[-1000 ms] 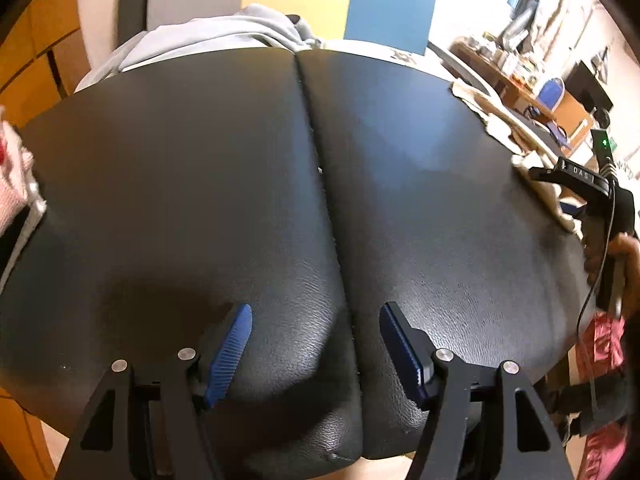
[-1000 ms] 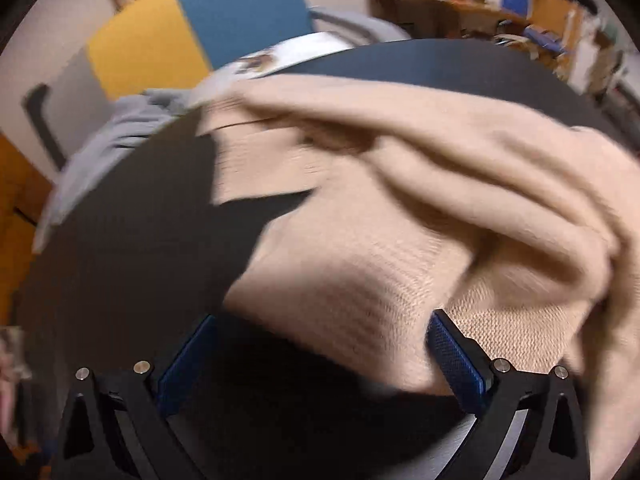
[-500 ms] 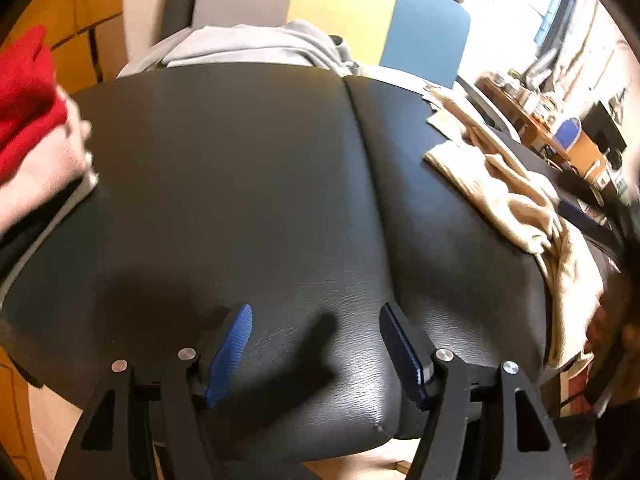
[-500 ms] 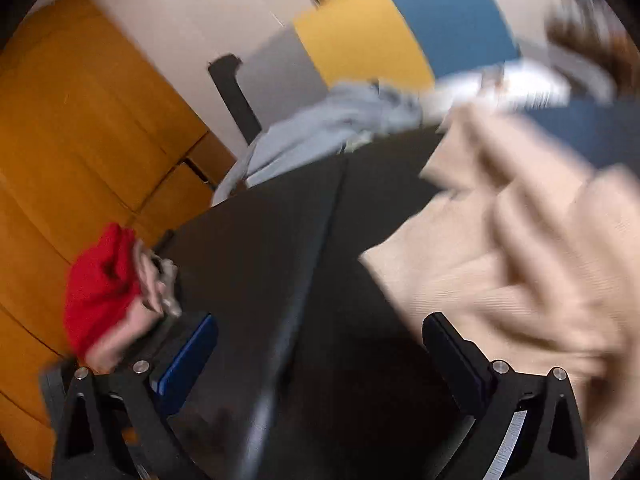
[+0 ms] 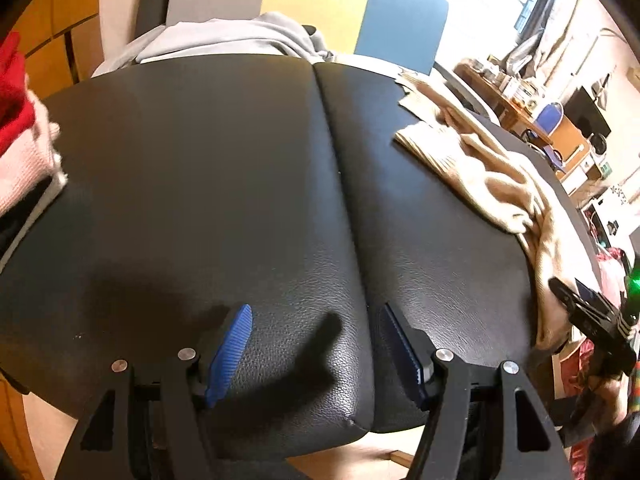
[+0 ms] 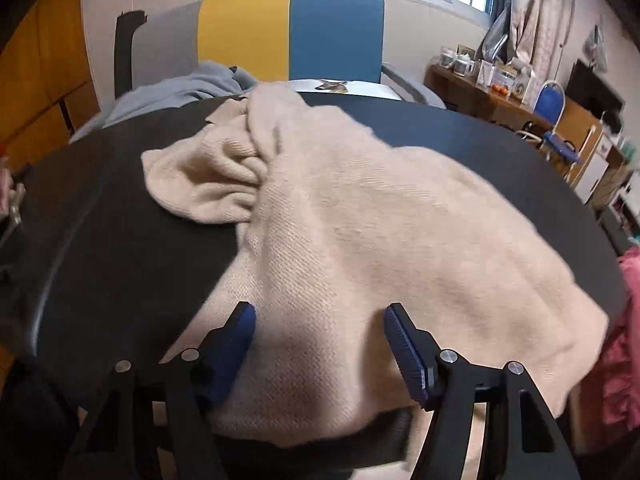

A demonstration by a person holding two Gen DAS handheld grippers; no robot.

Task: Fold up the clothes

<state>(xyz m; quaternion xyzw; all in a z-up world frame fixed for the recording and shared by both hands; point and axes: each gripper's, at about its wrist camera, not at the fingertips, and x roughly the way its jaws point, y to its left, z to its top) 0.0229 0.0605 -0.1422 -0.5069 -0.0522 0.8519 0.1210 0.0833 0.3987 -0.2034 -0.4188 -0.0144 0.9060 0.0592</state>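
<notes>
Rumpled beige knit sweater (image 6: pixel 360 240) over grained black leather cushion's (image 5: pixel 200 200) right edge; left gripper (image 5: pixel 316 344) and right gripper (image 6: pixel 320 340) both wide apart, empty.

Rumpled beige sweater (image 6: pixel 380 240) on black cushion (image 6: pixel 120 232)

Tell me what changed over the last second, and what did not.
The beige sweater came further onto the black cushion, now spread along its right side with its near edge hanging off. The right gripper narrowed its opening over the knit. The left gripper stayed open over bare cushion; the grey garment stayed put.
</notes>
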